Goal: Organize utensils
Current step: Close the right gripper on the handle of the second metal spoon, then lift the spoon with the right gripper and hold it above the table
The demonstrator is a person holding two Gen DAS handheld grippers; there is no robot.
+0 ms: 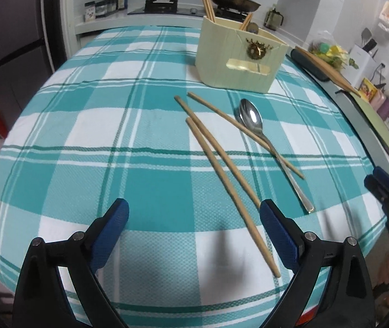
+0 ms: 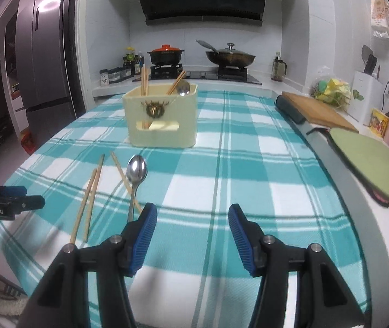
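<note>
While both the left gripper (image 1: 194, 213) and right gripper (image 2: 192, 218) gape empty, the light, stiff chopsticks (image 1: 221, 164) and probably slippery spoon (image 1: 252, 120) want mid-shaft grips.

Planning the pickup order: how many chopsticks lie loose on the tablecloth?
3. Two chopsticks lie side by side; the third chopstick crosses the spoon. More stand in the holder.

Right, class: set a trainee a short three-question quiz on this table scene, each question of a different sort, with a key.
1. How many chopsticks lie loose on the tablecloth?
2. True or false: the loose spoon crosses one chopstick.
3. The cream utensil box already holds: A) chopsticks and a spoon, B) forks, C) nothing?

Key: 1. three; 2. true; 3. A
</note>
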